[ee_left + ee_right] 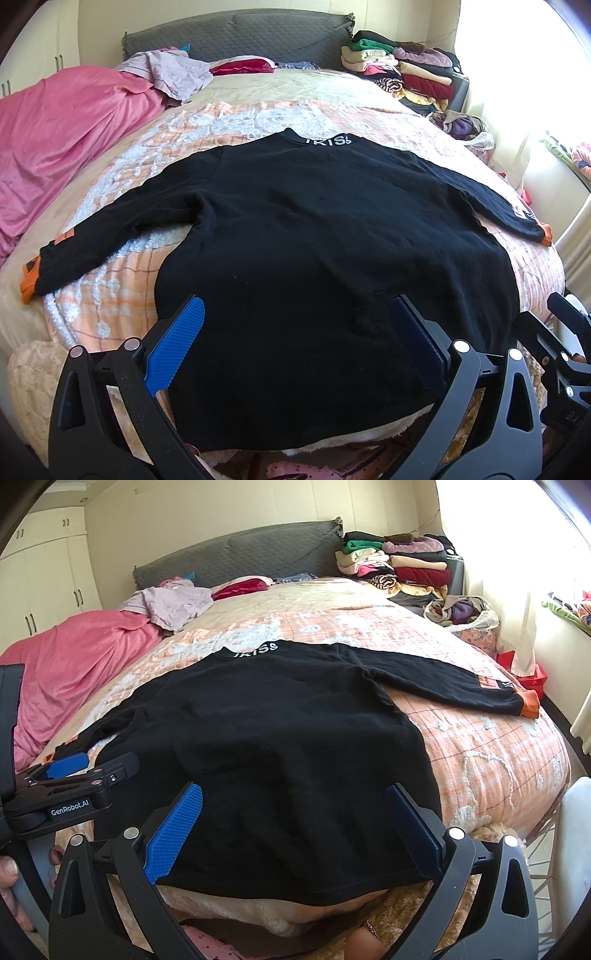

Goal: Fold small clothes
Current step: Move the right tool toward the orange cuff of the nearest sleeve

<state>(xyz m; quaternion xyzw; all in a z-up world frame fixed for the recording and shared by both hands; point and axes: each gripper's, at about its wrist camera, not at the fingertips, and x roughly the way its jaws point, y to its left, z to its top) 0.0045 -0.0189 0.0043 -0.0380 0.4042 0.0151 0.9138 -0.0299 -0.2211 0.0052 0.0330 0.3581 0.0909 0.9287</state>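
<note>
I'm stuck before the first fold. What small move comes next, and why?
Probably close the left gripper on the black sweater at its near hem: it lies flat, sleeves spread, and both grippers' jaws stand open and empty over that hem.

- Sweater (314, 236): matt black knit cloth, slightly fuzzy, with orange ribbed cuffs (530, 703) and white lettering at the collar.
- Quilt (480, 746): soft peach checked cloth with raised, tufted white patches.
- Blanket (62, 147): pink cloth with a faint velvety sheen, rumpled.
- Headboard (236, 35): grey quilted fabric, matt.
- Left gripper (295, 347): matt black plastic arms with shiny metal rivets; blue pads (177, 347) with a fine knobbly grip texture.
- Right gripper (295, 830): the same matt black plastic and textured blue pads (175, 829).
- Wardrobe (44, 572): smooth cream panels with dark handles.
- Fleece (26, 373) at the bed's edge: cream, shaggy pile.
</note>
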